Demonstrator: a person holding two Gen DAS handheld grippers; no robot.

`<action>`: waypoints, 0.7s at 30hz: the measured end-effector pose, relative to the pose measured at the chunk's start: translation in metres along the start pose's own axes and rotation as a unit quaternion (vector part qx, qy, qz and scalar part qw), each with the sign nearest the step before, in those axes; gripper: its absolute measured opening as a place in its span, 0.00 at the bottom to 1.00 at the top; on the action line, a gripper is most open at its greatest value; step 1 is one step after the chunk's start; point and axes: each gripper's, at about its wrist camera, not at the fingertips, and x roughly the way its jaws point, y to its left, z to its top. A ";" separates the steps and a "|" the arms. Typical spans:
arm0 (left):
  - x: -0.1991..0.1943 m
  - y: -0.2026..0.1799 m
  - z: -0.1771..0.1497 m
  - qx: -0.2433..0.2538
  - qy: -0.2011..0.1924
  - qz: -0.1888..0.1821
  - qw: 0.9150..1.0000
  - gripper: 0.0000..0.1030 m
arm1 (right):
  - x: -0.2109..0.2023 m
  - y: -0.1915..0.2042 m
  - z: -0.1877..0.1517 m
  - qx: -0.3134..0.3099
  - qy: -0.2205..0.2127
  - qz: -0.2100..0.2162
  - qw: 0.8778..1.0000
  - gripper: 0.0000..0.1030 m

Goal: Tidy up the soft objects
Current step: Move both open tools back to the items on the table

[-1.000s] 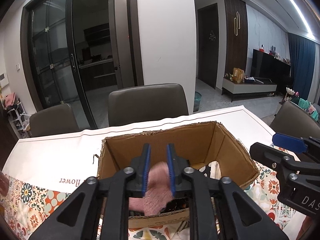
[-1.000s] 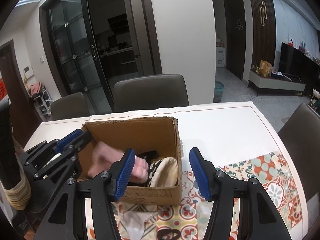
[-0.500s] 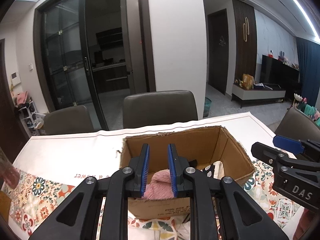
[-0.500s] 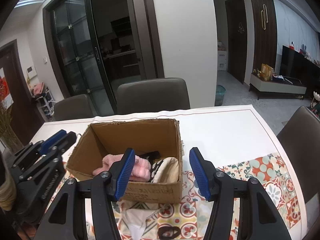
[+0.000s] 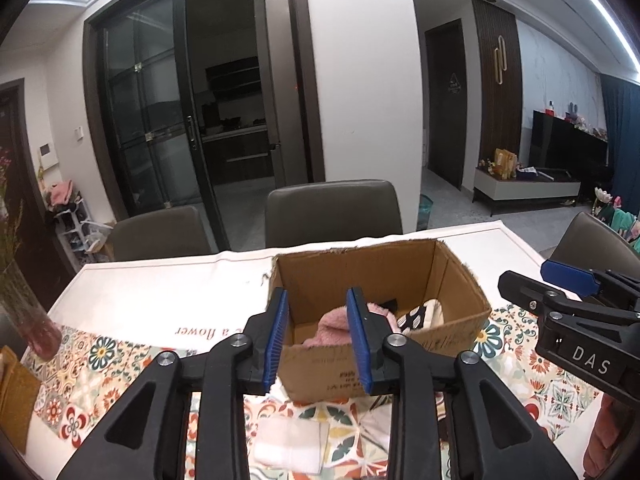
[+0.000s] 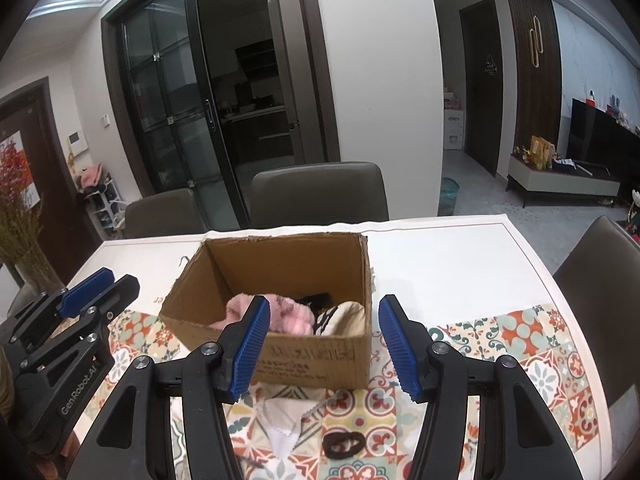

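A fluffy pink soft item (image 6: 276, 314) lies inside an open cardboard box (image 6: 316, 362) on a dining table (image 6: 440, 256), next to a black-and-white patterned cloth (image 6: 338, 318) and a dark item at the back of the box. The box sits where a white cloth meets a colourful tile-patterned table cover (image 6: 520, 344).

The left gripper (image 5: 318, 338) hangs in front of the box, just above its near wall. Its blue-padded jaws have just been opening and now stand apart with nothing between them; the pink item is free in the box beyond. The right gripper (image 6: 324, 348) hovers before the box too, jaws spread wide and empty.

Nearer than the box, on the table cover, lie a folded white cloth (image 5: 290, 442) and a black hair tie (image 6: 343, 443). Grey chairs (image 6: 320, 194) stand behind the table.
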 end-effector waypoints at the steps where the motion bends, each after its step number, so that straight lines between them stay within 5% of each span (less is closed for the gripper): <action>1: -0.002 0.000 -0.002 -0.001 0.001 0.004 1.000 0.33 | -0.001 0.000 -0.003 0.000 0.001 0.001 1.000 0.56; 21: -0.052 0.004 -0.067 -0.011 0.041 0.048 0.998 0.47 | -0.016 0.004 -0.052 -0.023 0.038 0.016 0.999 0.56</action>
